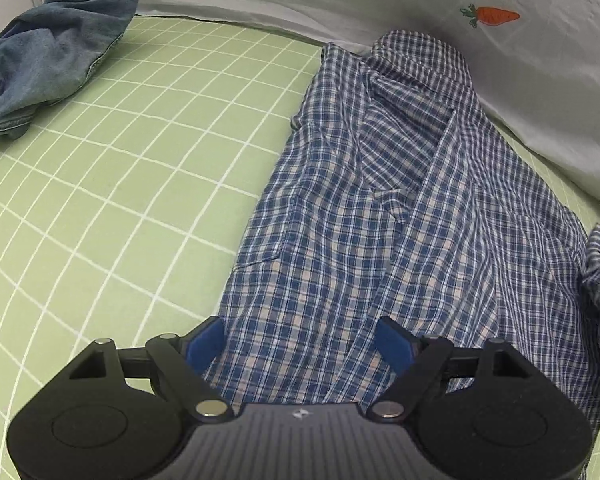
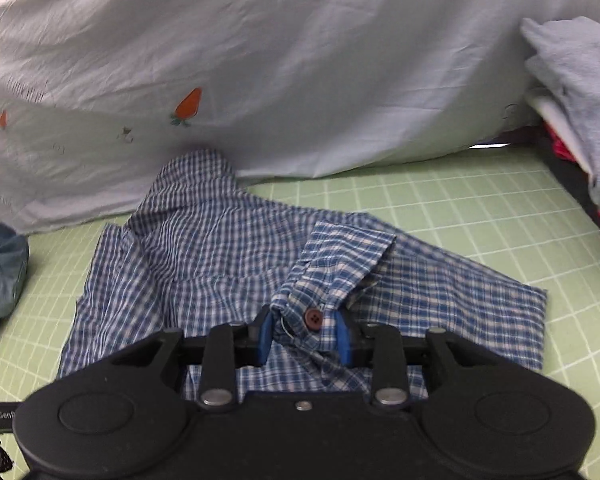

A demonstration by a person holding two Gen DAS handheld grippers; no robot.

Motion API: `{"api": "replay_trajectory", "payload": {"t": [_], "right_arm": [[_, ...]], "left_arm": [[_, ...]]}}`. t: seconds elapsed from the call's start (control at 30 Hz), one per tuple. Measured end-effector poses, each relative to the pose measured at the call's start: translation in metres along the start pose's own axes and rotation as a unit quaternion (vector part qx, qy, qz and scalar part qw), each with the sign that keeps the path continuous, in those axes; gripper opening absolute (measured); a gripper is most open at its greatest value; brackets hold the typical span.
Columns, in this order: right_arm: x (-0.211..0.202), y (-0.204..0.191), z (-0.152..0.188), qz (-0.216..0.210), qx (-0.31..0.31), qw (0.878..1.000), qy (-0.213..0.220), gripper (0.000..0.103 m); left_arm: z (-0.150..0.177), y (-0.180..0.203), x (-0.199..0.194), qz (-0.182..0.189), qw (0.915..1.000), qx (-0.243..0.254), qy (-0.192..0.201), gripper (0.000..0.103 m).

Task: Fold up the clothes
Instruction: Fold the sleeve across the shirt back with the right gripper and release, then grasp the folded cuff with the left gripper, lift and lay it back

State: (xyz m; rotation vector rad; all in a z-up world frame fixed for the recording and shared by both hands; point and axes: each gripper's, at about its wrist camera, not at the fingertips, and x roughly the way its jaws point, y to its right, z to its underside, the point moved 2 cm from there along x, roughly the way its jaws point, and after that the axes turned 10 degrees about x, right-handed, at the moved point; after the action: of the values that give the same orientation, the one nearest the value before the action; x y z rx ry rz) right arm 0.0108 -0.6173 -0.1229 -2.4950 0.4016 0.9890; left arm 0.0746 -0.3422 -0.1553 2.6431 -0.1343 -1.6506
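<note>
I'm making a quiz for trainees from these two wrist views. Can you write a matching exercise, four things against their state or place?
1. left gripper
2. right gripper
3. denim garment
4. grey folded stack

A. crumpled at the far left of the green mat
B. shut on the plaid shirt's cuff
C. open over the shirt's hem
D. piled at the mat's right edge

Pairs: 1-C, 2-B, 3-A, 4-D

Setting: a home bedroom. Evidence: a bed covered by a green grid-patterned sheet (image 1: 120, 184), a white carrot-print quilt (image 2: 300, 60) bunched along its far edge, and folded garments (image 2: 576, 92) stacked at one side.
</note>
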Motion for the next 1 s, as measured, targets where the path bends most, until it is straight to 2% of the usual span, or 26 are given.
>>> {"api": "replay_trajectory", "payload": {"t": [0.07, 0.13, 0.17, 0.27, 0.3, 0.47, 0.77, 1.0], "right_arm": [[0.016, -0.009, 0.010, 0.006, -0.017, 0.999, -0.032, 0.034], [0.019, -0.005, 0.015, 0.006, -0.007, 0.999, -0.050, 0.048], [0.018, -0.003, 0.018, 0.004, -0.002, 0.998, -0.055, 0.050], [0.006, 0.008, 0.018, 0.012, 0.013, 0.998, -0.052, 0.068], [0.000, 0.012, 0.017, 0.017, 0.020, 0.998, -0.049, 0.078], [-0.029, 0.060, 0.026, 0.076, 0.067, 0.994, -0.031, 0.100], [-0.079, 0.151, 0.043, 0.186, 0.152, 0.971, -0.001, 0.103], [-0.072, 0.185, 0.053, 0.225, 0.187, 0.956, -0.012, 0.103]], "left_arm": [[0.000, 0.001, 0.004, -0.003, 1.0000, 0.004, -0.004, 0.087], [0.001, 0.001, 0.003, -0.006, 1.0000, 0.004, -0.004, 0.087], [0.001, 0.001, 0.002, -0.007, 1.0000, 0.004, -0.003, 0.087], [0.000, 0.003, -0.002, -0.010, 1.0000, 0.002, 0.000, 0.087], [0.000, 0.003, -0.004, -0.010, 0.9999, 0.002, 0.002, 0.087], [-0.005, 0.016, -0.021, -0.012, 0.9996, 0.017, 0.020, 0.087], [-0.022, 0.072, -0.036, 0.010, 0.9950, 0.087, 0.047, 0.089], [-0.036, 0.131, -0.022, 0.046, 0.9862, 0.153, 0.044, 0.089]]}}
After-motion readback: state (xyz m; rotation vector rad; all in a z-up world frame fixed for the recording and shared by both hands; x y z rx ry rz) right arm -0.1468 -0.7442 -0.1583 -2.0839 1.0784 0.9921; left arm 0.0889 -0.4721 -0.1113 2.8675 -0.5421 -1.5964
